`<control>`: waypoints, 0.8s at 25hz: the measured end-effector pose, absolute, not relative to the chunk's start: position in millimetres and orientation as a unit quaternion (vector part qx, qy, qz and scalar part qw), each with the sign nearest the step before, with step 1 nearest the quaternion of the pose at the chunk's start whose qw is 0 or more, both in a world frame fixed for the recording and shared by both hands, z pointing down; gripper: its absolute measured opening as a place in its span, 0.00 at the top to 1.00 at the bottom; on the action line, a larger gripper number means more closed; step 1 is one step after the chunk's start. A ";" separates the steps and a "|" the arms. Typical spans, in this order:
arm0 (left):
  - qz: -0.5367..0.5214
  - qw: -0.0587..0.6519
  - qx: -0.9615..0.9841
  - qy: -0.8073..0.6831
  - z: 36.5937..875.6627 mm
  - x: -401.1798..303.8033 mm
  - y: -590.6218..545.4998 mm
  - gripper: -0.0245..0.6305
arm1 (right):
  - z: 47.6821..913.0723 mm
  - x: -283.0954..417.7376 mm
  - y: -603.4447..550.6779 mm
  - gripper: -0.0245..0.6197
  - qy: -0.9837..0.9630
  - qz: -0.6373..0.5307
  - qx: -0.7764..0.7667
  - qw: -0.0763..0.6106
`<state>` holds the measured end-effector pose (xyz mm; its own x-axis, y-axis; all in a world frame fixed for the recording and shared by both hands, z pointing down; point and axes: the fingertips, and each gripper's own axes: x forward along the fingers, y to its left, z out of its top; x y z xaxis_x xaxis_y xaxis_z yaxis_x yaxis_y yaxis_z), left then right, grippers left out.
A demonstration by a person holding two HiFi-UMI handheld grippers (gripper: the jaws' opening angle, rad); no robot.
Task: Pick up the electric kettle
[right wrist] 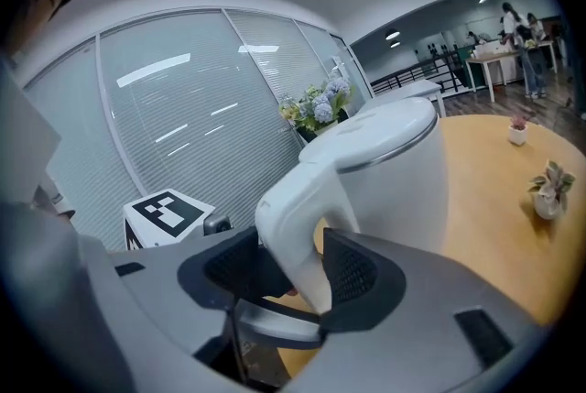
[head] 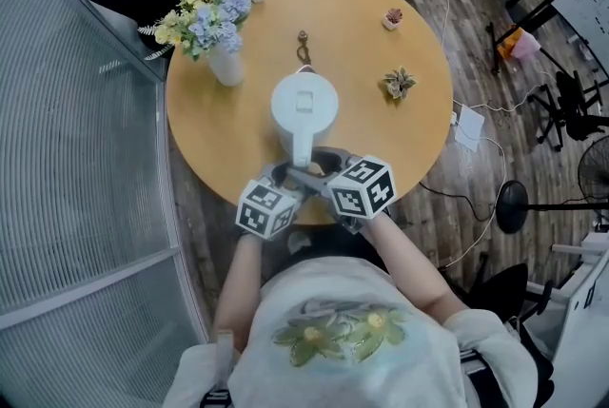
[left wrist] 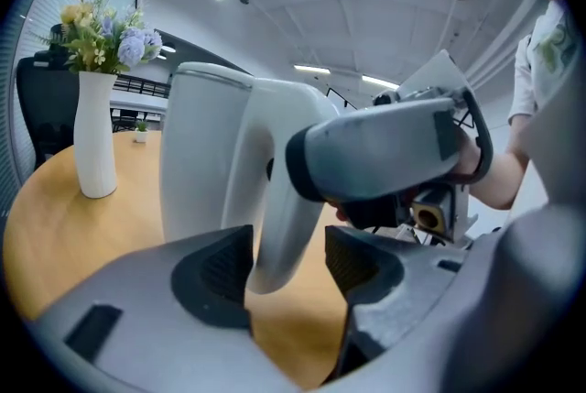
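Note:
The white electric kettle (head: 304, 104) stands near the middle of the round wooden table (head: 400, 140), its handle (head: 302, 149) pointing at me. Both grippers meet at that handle by the table's near edge. In the right gripper view the right gripper (right wrist: 298, 277) is shut on the kettle handle (right wrist: 302, 226), with both pads against it. My left gripper (left wrist: 288, 263) straddles the lower end of the handle (left wrist: 279, 217) from the other side, and a gap shows beside the right pad, so it is open. The right gripper's grey jaw crosses the handle higher up in the left gripper view.
A white vase of flowers (head: 225, 64) stands at the table's far left. Two small potted plants (head: 399, 83) (head: 392, 17) and a small dark object (head: 303, 40) lie beyond the kettle. A blinds-covered glass wall runs along the left. Cables and a fan stand (head: 509, 206) are on the floor at right.

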<state>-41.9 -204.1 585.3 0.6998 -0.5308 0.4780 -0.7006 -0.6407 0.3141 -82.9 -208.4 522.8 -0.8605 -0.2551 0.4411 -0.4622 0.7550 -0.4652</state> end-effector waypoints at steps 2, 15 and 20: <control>0.173 0.246 0.891 -0.341 586.0 -38.9 -204.8 0.59 | 522.8 -85.1 -208.3 0.63 -0.920 0.299 0.185 0.174; 0.142 0.273 0.890 -0.335 597.6 -33.7 -214.1 0.67 | 521.7 -89.1 -206.1 0.63 -0.934 0.300 0.128 0.148; 0.138 0.272 0.897 -0.321 598.6 -33.4 -214.5 0.67 | 522.7 -90.6 -207.0 0.62 -0.936 0.300 0.118 0.142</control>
<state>-33.4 -214.5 598.6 0.7560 -0.5003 0.4221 -0.6504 -0.6461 0.3993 -90.6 -207.0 522.7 -0.9315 -0.1364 0.3373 -0.3071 0.7919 -0.5278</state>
